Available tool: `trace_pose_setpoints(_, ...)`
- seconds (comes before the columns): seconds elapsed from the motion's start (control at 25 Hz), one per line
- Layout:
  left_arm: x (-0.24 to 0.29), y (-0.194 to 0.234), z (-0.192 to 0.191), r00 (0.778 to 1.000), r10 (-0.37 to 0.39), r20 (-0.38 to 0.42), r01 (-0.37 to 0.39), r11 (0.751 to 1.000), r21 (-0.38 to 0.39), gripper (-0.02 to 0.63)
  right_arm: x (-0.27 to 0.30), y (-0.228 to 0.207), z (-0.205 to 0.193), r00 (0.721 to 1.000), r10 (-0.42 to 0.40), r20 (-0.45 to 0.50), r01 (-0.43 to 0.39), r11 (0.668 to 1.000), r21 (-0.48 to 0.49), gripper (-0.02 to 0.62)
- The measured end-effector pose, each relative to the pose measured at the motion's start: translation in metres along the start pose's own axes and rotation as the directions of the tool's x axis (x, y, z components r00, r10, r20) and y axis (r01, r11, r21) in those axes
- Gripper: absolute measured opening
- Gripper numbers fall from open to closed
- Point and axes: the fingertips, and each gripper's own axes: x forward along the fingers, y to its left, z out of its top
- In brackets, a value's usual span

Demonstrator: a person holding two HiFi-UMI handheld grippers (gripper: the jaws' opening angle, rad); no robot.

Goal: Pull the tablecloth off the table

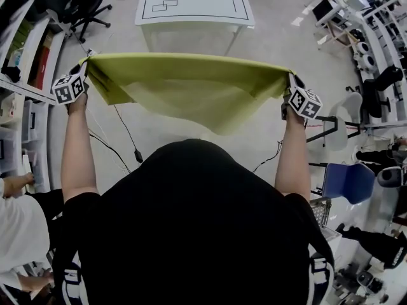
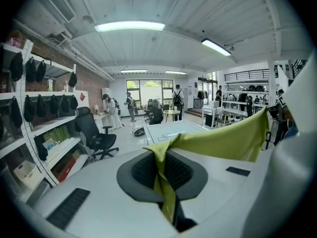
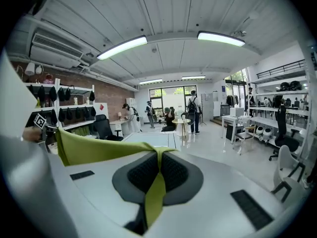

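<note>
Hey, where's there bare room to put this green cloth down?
The white table top ahead is bare, only printed lines on it. Open floor lies between it and the tablecloth. Crowded: shelves at left, chairs at right.

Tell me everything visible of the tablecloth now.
The tablecloth is yellow-green, thin, finely woven. It hangs in the air, clear of the white table, its top edge stretched between the left hand-held gripper and the right hand-held gripper, each shut on a bunched corner. The middle sags.
</note>
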Motion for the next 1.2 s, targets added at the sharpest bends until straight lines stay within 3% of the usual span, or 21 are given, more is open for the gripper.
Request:
trace_pose_setpoints(0.4, -0.004, 0.002, 0.032, 0.998, 0.002, 0.055, -0.002, 1.000, 0.004, 0.025, -0.007, 0.003, 0.033, 0.998, 0.002, 0.061, -0.002, 1.000, -0.012, 0.023)
trace_pose_setpoints(1.2, 0.001, 0.004, 0.027, 0.999, -0.003, 0.041, 0.003, 1.000, -0.003, 0.025, -0.004, 0.002, 0.041, 0.997, -0.012, 0.076, 0.011, 1.000, 0.004, 0.023)
